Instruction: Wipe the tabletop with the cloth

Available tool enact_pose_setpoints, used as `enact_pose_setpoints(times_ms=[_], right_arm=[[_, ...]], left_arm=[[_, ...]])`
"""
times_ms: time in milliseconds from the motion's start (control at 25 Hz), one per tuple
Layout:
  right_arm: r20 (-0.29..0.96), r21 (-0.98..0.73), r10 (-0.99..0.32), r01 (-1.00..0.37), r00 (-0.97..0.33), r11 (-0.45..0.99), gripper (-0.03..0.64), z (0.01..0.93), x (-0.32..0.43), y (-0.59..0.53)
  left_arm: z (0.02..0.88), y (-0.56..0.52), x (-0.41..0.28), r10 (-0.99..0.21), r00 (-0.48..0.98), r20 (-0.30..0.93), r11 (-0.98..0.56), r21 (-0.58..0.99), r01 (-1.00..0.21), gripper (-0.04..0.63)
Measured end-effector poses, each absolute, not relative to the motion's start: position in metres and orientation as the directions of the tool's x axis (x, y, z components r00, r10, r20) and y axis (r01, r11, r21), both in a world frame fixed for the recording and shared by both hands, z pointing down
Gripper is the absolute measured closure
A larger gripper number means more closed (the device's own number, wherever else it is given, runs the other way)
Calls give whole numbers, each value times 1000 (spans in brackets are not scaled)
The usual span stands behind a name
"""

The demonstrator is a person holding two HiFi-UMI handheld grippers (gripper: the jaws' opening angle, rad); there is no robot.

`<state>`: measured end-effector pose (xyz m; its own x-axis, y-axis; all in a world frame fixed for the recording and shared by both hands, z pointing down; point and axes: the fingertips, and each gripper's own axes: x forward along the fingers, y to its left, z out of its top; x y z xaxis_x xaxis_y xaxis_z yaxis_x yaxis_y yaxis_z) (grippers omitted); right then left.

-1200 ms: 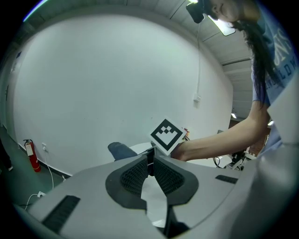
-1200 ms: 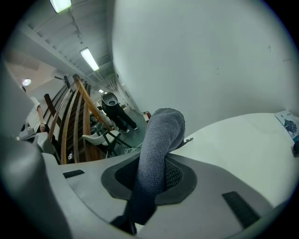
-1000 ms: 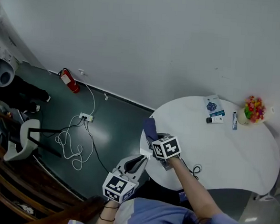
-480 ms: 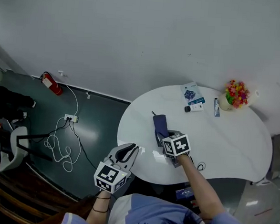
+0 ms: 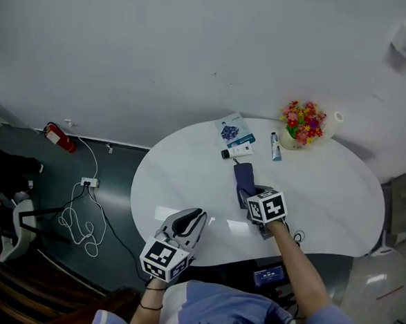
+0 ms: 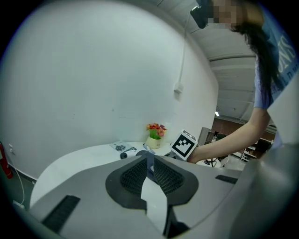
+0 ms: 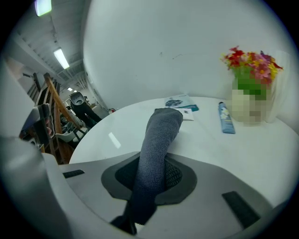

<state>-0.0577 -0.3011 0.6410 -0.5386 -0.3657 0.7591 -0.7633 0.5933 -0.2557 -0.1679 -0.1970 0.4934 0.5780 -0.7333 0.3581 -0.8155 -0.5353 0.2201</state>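
Note:
A dark blue-grey cloth (image 5: 243,176) lies stretched on the white round table (image 5: 325,194), near its middle. My right gripper (image 5: 251,196) is shut on the cloth's near end. In the right gripper view the cloth (image 7: 159,135) runs out from between the pads (image 7: 180,175) onto the table (image 7: 210,140). My left gripper (image 5: 197,215) hovers at the table's front left edge with its jaws together and nothing between them. From the left gripper view (image 6: 148,167) the right gripper's marker cube (image 6: 183,145) shows across the table.
At the table's far side stand a vase of coloured flowers (image 5: 300,126), a tube (image 5: 275,146), a booklet (image 5: 233,133) and a small bottle (image 5: 237,151). A cable loop (image 5: 295,237) lies by the front edge. On the floor to the left are a fire extinguisher (image 5: 55,137) and a power strip (image 5: 86,182).
My right gripper has dragged the cloth from the table's left edge toward the middle, nearer the booklet. The left gripper stayed shut by the front left edge.

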Motion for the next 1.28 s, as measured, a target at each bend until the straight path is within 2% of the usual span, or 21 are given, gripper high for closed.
enact_pose_setpoints(times_ms=[280,440,720,1280], right_arm=[[779,-198,-427,-825,-460,529,548,647,87,-328],[781,-171,-470,-864,-412,474,548,646,165,-341],[803,-92,-530,-935,-273,343,548,643,301,-351],[804,13,-593,-997,-33,72,548,650,514,-351]], left_arm=[[490,-207,-71,-705,610,362,-573,218,-790,558],[490,-213,-24,-685,642,346,-582,270,-767,558],[488,-222,63,-619,711,333,-644,303,-703,558],[480,-213,177,-463,819,338,-764,317,-562,558]])
